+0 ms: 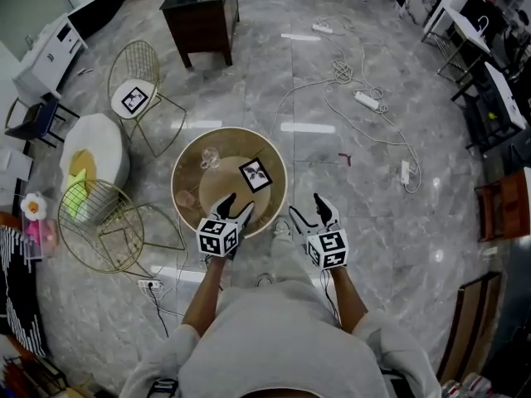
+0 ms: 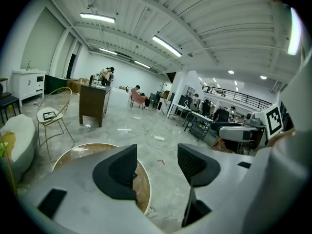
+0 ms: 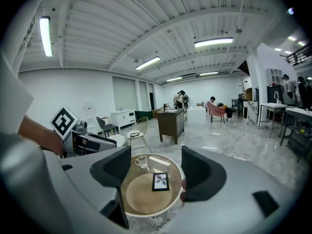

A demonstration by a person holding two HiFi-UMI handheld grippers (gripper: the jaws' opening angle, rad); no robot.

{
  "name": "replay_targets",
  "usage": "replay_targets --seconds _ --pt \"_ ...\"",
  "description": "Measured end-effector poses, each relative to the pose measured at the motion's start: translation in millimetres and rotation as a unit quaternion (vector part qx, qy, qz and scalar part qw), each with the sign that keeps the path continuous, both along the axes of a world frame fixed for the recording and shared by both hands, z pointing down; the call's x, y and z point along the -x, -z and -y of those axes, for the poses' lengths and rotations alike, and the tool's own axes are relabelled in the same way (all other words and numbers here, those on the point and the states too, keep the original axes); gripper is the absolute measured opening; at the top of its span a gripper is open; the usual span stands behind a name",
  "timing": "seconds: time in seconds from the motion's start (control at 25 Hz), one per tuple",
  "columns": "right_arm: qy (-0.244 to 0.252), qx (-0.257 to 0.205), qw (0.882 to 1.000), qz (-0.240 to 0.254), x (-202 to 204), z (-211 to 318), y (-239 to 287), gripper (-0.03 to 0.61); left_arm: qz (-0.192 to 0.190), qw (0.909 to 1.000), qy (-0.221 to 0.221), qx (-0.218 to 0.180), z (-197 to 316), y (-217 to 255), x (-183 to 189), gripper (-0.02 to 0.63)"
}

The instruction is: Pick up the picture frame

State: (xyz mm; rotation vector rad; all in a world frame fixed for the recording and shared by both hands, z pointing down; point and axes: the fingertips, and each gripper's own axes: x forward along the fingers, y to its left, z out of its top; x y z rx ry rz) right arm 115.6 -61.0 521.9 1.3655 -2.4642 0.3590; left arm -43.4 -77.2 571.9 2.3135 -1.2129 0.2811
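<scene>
Left gripper point(image 1: 237, 204), right gripper point(image 1: 306, 206) gape near black-rimmed picture frame point(image 1: 255, 174).

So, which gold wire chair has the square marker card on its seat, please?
The farther chair, toward the dark cabinet; the nearer chair has no card.

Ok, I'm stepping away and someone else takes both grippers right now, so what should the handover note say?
Left gripper: open, empty, held above the near edge of the round table.
Right gripper: open, empty, just off the table's near right rim.
Picture frame: lies flat on the tabletop, untouched. A glass stands apart from it, to its left.
Done: nothing gripped yet.
Left: reach in, close on the frame, lift it.
</scene>
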Motion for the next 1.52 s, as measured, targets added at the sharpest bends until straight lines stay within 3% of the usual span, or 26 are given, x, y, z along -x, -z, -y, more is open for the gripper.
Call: replay_targets --seconds 0.76,1.12,1.52 --pt "0.119 0.077 0.99 -0.004 12.7 163.0 -43.9 0.304 0.022 0.9907 0.114 0.072 126.7 -35.8 14.2 0.241" --pt "0.161 0.126 0.979 -0.028 24.7 188.8 -92.1 0.293 0.032 0.9823 0.136 0.125 140.0 -82.3 20.9 0.241" --pt "0.18 0.172 0.966 -0.064 55.5 185.6 -157.7 0.28 0.015 0.9752 0.134 0.176 132.8 -150.4 31.2 0.241"
